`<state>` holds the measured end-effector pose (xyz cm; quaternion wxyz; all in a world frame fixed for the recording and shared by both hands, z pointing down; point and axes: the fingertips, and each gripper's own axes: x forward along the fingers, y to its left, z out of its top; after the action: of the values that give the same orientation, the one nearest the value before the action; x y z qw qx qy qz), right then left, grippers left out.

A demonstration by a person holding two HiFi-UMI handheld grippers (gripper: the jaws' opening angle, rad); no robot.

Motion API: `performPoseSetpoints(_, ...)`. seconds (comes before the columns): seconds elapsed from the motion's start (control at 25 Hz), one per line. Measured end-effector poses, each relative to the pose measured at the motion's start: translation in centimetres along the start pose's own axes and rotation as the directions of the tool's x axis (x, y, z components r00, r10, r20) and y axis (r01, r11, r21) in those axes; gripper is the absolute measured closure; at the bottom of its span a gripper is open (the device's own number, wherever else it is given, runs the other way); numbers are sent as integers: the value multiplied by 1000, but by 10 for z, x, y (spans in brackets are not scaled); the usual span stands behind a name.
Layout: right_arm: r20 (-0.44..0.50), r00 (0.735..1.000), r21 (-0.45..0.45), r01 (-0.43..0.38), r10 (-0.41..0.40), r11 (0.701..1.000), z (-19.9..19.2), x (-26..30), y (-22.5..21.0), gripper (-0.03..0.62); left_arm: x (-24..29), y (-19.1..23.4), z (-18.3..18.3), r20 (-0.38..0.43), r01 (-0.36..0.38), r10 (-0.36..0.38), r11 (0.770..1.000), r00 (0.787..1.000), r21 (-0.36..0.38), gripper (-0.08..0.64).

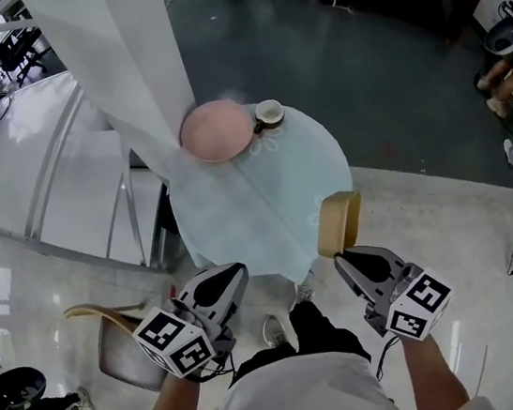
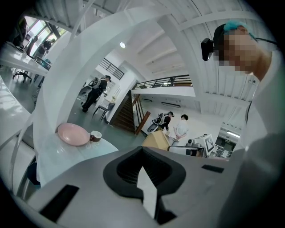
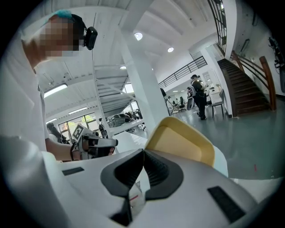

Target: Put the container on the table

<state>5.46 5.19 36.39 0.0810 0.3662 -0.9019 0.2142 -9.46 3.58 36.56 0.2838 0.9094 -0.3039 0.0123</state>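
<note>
A tan, yellow-lined container (image 1: 339, 222) hangs tilted on its side at the near right rim of the round glass table (image 1: 266, 203). My right gripper (image 1: 340, 257) has its tips on the container's near edge. In the right gripper view the jaws meet, with the container (image 3: 180, 144) rising straight from behind them. My left gripper (image 1: 238, 270) hangs by the table's near left rim, shut and empty; its jaws also meet in the left gripper view, where the container (image 2: 156, 140) shows beyond them. At the table's far side lie a pink plate (image 1: 217, 130) and a small cup (image 1: 268, 113).
A white column (image 1: 123, 66) rises just left of the plate. A chair (image 1: 129, 345) stands at lower left, behind my left gripper. My shoes (image 1: 274, 329) are at the table's near edge. White desks are at the far left, and people stand far off.
</note>
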Motion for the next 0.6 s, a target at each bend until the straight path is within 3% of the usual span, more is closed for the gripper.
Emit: performPoseSetpoints(0.6, -64, 996, -19, -57, 55, 998, 33, 43, -103, 565, 95, 43, 42, -16, -57, 57, 998, 998, 0, 540)
